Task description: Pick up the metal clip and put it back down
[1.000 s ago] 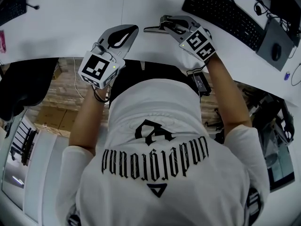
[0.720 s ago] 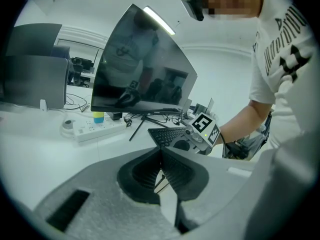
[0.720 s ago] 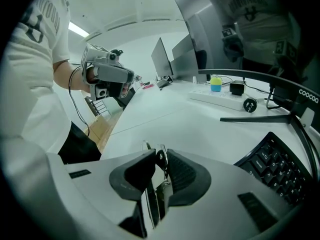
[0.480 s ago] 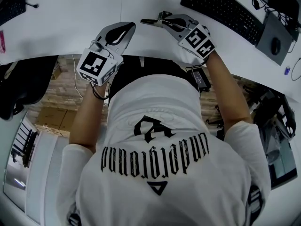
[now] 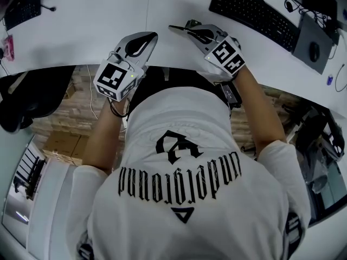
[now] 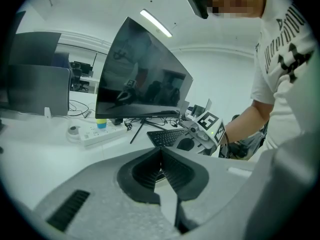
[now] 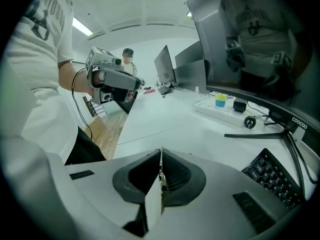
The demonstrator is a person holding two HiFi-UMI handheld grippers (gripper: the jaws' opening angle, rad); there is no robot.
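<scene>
In the head view my right gripper (image 5: 191, 27) hovers over the white desk (image 5: 81, 26) near its front edge, shut on the metal clip (image 5: 178, 28), a thin dark strip that sticks out leftward past the fingertips. The right gripper view shows a sliver of the clip's metal (image 7: 161, 176) pinched between the closed jaws. My left gripper (image 5: 147, 38) is to the left of it at the desk edge, shut and holding nothing; its jaws meet in the left gripper view (image 6: 161, 153). Each gripper appears in the other's view: the right gripper (image 6: 189, 127) and the left gripper (image 7: 134, 84).
A black keyboard (image 5: 255, 18) lies to the right of the right gripper, with a mouse (image 5: 314, 51) on a grey pad beyond it. A monitor (image 6: 142, 79) and a white power strip (image 6: 100, 131) stand further back. The desk's front edge runs under both grippers.
The right gripper with the clip has shifted slightly over the desk, staying shut. The left gripper has hardly moved.
</scene>
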